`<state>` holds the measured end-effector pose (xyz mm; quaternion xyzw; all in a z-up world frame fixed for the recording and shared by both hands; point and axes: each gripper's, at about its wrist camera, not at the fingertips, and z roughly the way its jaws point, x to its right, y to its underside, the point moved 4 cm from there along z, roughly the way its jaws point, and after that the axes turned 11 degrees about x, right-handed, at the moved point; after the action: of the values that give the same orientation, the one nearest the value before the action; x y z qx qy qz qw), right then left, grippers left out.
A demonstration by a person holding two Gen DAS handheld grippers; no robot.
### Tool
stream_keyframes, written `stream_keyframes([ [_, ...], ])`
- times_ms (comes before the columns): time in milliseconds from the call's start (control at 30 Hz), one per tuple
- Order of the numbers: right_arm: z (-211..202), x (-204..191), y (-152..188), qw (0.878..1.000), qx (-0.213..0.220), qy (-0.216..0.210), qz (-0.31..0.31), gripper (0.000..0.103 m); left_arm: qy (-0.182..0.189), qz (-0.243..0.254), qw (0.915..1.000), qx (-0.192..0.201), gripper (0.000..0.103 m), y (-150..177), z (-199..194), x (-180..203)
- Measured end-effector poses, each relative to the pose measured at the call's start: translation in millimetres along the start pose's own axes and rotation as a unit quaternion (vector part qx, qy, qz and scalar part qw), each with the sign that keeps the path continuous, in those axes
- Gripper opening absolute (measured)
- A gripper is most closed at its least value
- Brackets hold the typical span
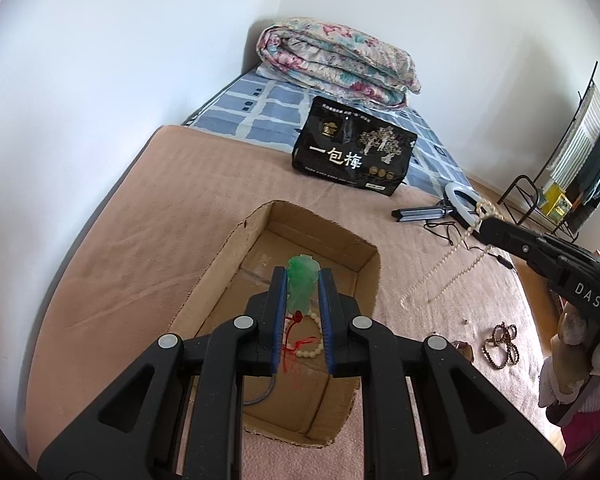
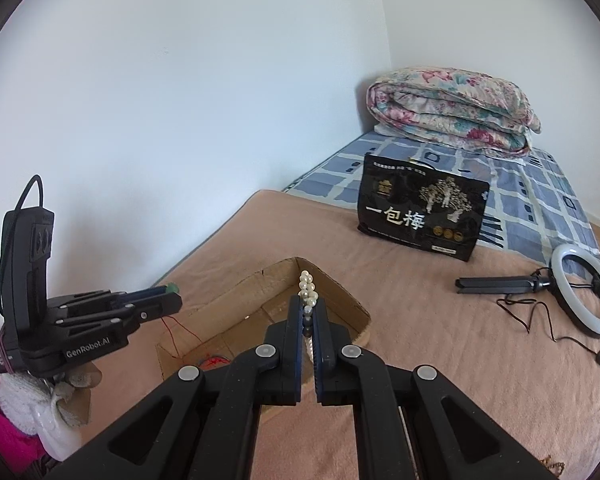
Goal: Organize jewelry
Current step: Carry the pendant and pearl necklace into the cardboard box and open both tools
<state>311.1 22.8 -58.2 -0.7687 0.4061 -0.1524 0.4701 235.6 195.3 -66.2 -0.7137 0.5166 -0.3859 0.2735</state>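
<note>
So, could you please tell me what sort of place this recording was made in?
Most likely a bedroom at home: the work surface is a bed with a checked blue sheet, a folded floral quilt lies in the corner, and a clothes rack stands beside it.

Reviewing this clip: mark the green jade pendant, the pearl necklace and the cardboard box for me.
green jade pendant (image 1: 302, 285), left wrist view, on its carved body between the fingers.
pearl necklace (image 2: 308, 291), right wrist view, on the bead cluster above the fingertips.
cardboard box (image 1: 220, 256), left wrist view, on its left wall.
</note>
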Motion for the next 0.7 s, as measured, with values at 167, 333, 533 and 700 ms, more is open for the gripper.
stream_keyframes([
  [167, 16, -8, -6, 1.000, -0.001, -0.002, -0.005, 0.001, -0.006, -0.006, 1.0000, -0.006, 0.014, -1, 9, -9],
  [333, 33, -12, -3, 1.000, -0.011, -0.001, -0.006, 0.001, -0.012, -0.011, 0.9998, -0.012, 0.014, 0, 19, -18],
  [533, 52, -9, 7, 1.000, -0.030, 0.005, -0.007, 0.001, -0.014, -0.013, 0.9996, -0.018, 0.014, 1, 30, -24],
  [700, 65, -3, 18, 0.999, -0.044, 0.013, -0.005, 0.001, -0.019, -0.010, 0.9994, -0.026, 0.014, 4, 41, -26],
])
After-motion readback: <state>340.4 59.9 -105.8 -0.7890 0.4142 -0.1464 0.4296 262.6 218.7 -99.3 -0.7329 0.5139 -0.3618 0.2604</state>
